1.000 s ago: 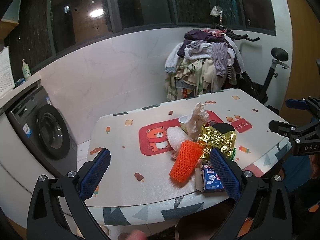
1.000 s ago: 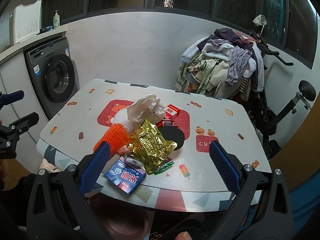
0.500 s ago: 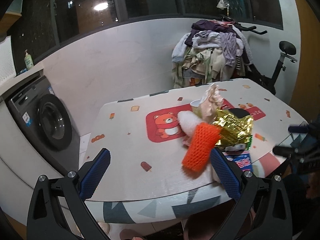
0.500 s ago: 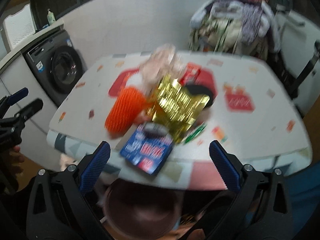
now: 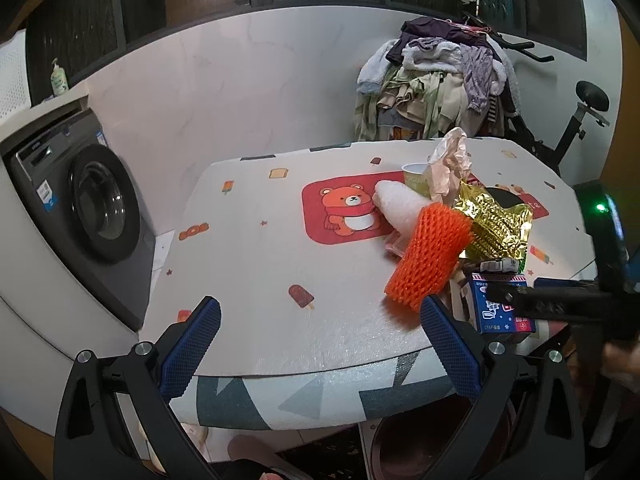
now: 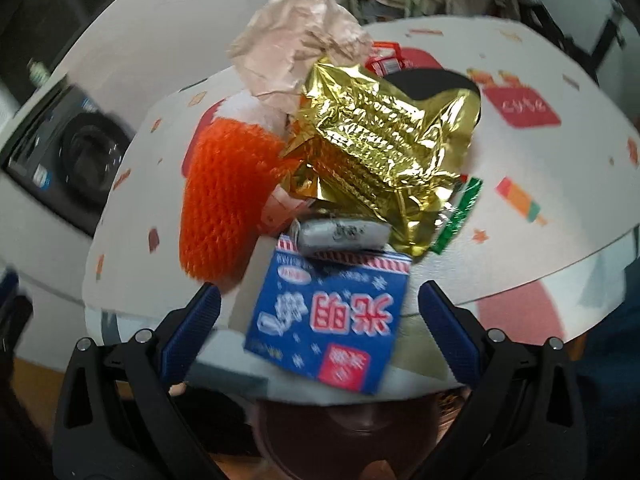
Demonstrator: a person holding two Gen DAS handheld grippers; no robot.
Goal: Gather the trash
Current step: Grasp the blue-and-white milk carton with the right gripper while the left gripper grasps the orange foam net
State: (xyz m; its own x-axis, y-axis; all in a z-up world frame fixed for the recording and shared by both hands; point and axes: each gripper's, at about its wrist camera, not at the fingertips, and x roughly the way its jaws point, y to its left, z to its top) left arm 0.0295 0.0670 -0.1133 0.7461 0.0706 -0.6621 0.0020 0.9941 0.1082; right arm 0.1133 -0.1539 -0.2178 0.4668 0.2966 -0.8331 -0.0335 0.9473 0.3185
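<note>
A trash pile lies at the table's near edge: an orange foam net [image 5: 430,258] [image 6: 224,196], gold foil wrapper [image 5: 498,226] [image 6: 376,140], crumpled pinkish paper [image 5: 450,168] [image 6: 296,52], white foam sleeve [image 5: 400,206], a small grey wrapper [image 6: 344,234] and a blue carton [image 5: 502,304] [image 6: 328,320] overhanging the edge. My right gripper [image 6: 318,332] is open, its jaws either side of the blue carton, not touching it. It also shows in the left wrist view [image 5: 560,300]. My left gripper [image 5: 320,348] is open and empty at the table's front edge, left of the pile.
A dark brown bin [image 6: 352,440] [image 5: 440,444] sits below the table edge under the carton. A washing machine [image 5: 80,216] stands at left. A clothes-covered exercise bike [image 5: 444,84] is behind the table [image 5: 260,240]. A red box [image 6: 384,64] and black disc [image 6: 432,84] lie behind the foil.
My right gripper has moved forward and down close to the pile, bringing the blue carton between its jaws. My left gripper drifted left and slightly nearer the table edge.
</note>
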